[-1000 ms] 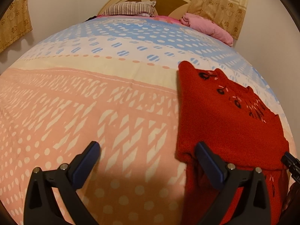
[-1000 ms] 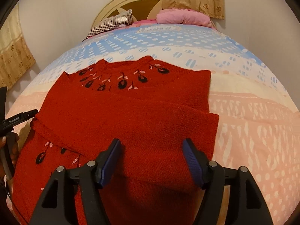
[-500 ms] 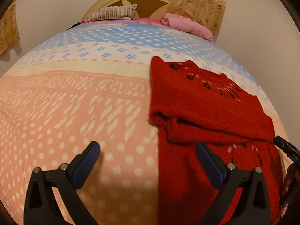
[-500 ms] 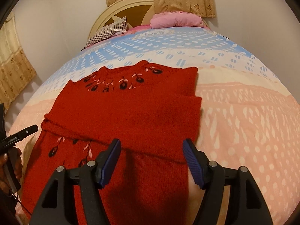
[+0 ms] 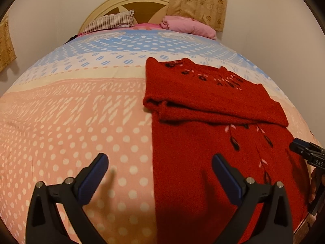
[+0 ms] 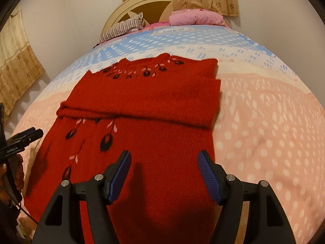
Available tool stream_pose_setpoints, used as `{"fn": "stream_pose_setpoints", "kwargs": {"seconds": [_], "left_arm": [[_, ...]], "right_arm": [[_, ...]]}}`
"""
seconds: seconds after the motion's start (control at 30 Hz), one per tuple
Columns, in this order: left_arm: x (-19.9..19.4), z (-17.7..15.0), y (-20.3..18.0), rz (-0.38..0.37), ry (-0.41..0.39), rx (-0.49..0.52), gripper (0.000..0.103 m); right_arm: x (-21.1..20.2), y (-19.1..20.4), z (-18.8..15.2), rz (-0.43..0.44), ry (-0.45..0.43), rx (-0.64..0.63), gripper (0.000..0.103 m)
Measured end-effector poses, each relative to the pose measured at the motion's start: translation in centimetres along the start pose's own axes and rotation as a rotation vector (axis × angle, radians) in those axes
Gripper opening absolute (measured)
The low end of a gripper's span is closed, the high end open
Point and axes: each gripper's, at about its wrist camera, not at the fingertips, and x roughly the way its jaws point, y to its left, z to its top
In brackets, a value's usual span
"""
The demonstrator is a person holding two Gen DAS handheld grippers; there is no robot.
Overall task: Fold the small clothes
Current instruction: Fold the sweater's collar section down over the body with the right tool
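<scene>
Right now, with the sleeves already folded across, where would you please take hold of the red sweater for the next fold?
Probably the near hem of the red sweater, one corner per gripper, coming from the near end. The sleeves lie folded across the chest, leaving the lower body flat and free. The right gripper hangs open over it; the left gripper straddles its left edge.

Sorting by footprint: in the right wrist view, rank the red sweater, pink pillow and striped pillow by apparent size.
1. red sweater, largest by far.
2. pink pillow and striped pillow: look alike, both distant, so unranked.
</scene>
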Motion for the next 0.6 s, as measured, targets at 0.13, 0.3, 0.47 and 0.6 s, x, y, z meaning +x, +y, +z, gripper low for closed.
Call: {"fn": "stream_pose_setpoints", "kwargs": {"seconds": [0.13, 0.3, 0.47, 0.6], "left_arm": [[-0.8, -0.7, -0.1, -0.002, -0.005, 0.004, 0.103], [-1.4, -1.9, -0.2, -0.008, 0.003, 0.004, 0.103], [-2.3, -3.2, -0.2, -0.021, 0.004, -0.003, 0.103], [-3.0, -4.2, -0.5, -0.027, 0.008, 0.008, 0.103]], "right_arm": [[-0.9, 0.2, -1.2, -0.003, 0.000, -0.013, 0.069], [-1.8, 0.5, -2.2, -0.008, 0.003, -0.016, 0.069], [-2.8, 0.9, -3.5, -0.010, 0.008, -0.027, 0.069], [-3.9, 1.2, -4.9, -0.003, 0.012, -0.036, 0.069]]}}
